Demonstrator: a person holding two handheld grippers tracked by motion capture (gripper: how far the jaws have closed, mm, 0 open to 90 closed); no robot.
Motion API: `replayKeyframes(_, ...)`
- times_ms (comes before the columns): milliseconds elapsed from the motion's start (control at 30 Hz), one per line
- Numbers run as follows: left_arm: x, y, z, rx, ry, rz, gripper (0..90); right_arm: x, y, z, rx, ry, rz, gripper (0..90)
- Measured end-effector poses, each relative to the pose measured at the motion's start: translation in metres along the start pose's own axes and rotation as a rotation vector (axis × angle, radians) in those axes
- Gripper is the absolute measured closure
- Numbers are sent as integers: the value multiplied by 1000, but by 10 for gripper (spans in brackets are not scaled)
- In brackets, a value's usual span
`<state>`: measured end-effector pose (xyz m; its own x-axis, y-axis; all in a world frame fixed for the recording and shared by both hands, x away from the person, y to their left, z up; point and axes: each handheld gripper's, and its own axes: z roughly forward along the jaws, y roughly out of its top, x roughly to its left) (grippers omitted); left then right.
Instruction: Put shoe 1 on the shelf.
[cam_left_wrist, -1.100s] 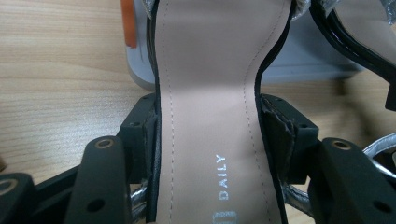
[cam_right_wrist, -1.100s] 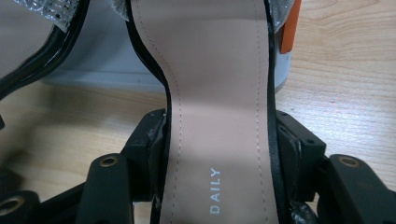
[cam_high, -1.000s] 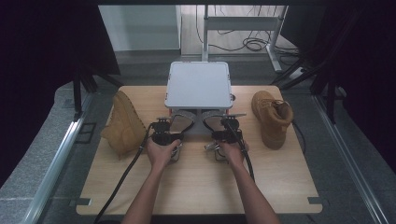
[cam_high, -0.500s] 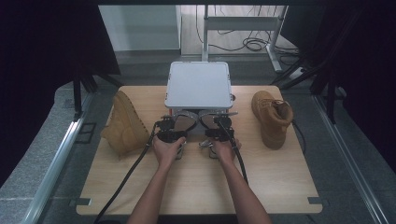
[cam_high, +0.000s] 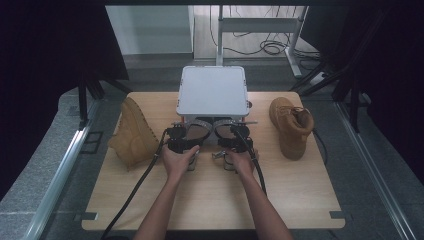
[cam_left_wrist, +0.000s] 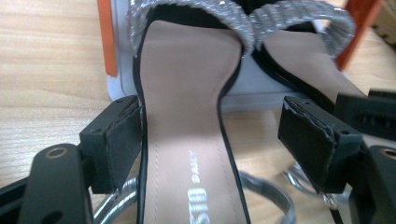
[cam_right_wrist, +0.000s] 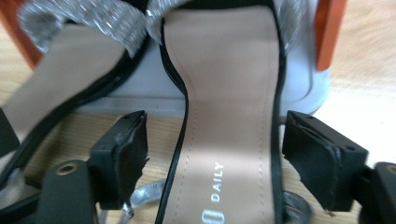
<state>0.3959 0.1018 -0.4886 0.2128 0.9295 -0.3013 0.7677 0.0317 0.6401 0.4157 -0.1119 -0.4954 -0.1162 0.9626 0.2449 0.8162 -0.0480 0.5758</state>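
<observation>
- Left claw (cam_left_wrist: 212, 140): its jaws have just been opening and now stand wide. The left sandal (cam_left_wrist: 187, 116) lies between them; the left pad sits at the edge of the insole, the right pad stands clear of it. No grip.
- Right claw (cam_right_wrist: 215, 154): its jaws have likewise just been opening and stand wide. The right sandal (cam_right_wrist: 229, 116) lies between them with a gap on both sides. No grip.
- Sandals: a pair with beige insoles, black edging and glittering silver straps (cam_left_wrist: 196, 14) across the toes. They lie side by side on the counter (cam_high: 300, 195), toes pointing at the grey box (cam_high: 212, 90) and close up against its front wall. Printed lettering shows on each insole near the heel.
- High view: the left claw (cam_high: 186, 136) and right claw (cam_high: 231, 136) sit next to each other just in front of the box, each over its own sandal, with a hand (cam_high: 177, 161) behind each one. Black cables trail back along both forearms.
- Grey box: closed flat lid, at the far middle of the counter; orange parts (cam_left_wrist: 106, 37) show at its front corners.
- Tan boots: one boot (cam_high: 132, 132) lies on its side left of the hands; the other boot (cam_high: 291, 125) stands upright to the right. Both are well apart from the sandals.
</observation>
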Motion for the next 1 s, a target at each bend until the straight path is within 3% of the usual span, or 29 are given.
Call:
replayKeyframes(67,2,-2,-8,-15,-18,32,218,-2,-1,-7,-23,21,-11,207)
replayKeyframes(100,4,-6,-19,-48,-30,58,219,-5,-6,-18,-68,42,-36,203)
replayKeyframes(167,5,-8,-25,-61,-37,61,223,-7,-8,-21,-80,56,-40,203)
replayKeyframes(233,7,-15,-37,-77,-48,93,222,-12,-15,-30,-106,106,-51,201)
replayKeyframes(300,15,-28,-54,-97,-101,110,234,-20,-29,-43,-154,144,-84,202)
replayKeyframes(367,18,-33,-59,-101,-105,118,236,-23,-33,-46,-165,155,-89,203)
replayKeyframes(433,26,-44,-67,-106,-124,114,242,-33,-51,-55,-196,199,-118,207)
replayKeyframes(500,31,-52,-70,-107,-136,119,242,-35,-55,-57,-203,205,-130,207)
replayKeyframes(533,33,-57,-72,-109,-141,123,245,-40,-66,-60,-223,208,-165,207)
replayKeyframes(567,35,-62,-73,-109,-138,131,245,-40,-66,-60,-223,208,-165,207)
replayKeyframes(633,40,-76,-73,-116,-135,142,250,-44,-79,-61,-230,198,-210,207)
replayKeyframes(700,40,-79,-72,-111,-143,146,241,-45,-83,-61,-230,199,-221,207)
replayKeyframes(800,37,-94,-69,-114,-120,184,246,-47,-97,-54,-200,197,-268,210)
replayKeyframes(1000,30,-106,-55,-85,-105,197,240,-49,-103,-45,-188,192,-273,219)
